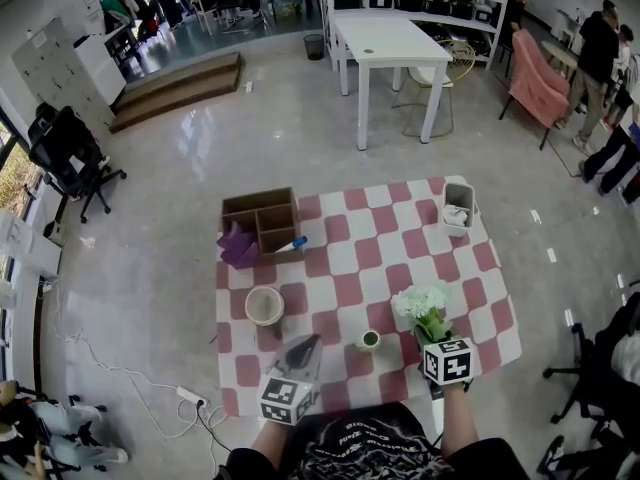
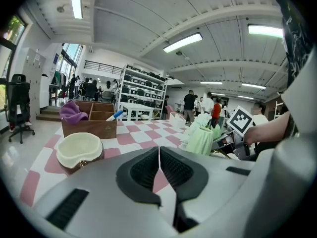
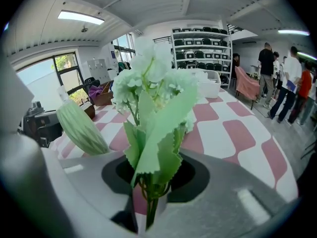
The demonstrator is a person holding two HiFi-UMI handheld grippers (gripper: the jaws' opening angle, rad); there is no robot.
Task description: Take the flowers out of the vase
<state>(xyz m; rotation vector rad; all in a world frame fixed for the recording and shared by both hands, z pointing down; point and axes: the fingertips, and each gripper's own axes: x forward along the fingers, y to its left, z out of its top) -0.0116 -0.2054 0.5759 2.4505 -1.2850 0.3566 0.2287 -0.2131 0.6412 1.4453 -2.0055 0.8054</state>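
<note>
Flowers (image 1: pixel 424 303), white with green leaves, stems clamped in our right gripper (image 1: pixel 433 340), out of the green vase (image 1: pixel 369 340) at their eight o'clock, over the checked cloth (image 1: pixel 340 260), our left gripper (image 1: pixel 300 354) jaws together, empty.

The grey right gripper (image 3: pixel 151 192) hides the bottom of the ribbed light green vase (image 3: pixel 81 128), and the stem ends of the white and pale green flowers (image 3: pixel 153 93) are out of sight between its jaws. The little blue thing (image 1: pixel 299 241) at the brown wooden box (image 1: pixel 262 218) is too small to tell.
</note>
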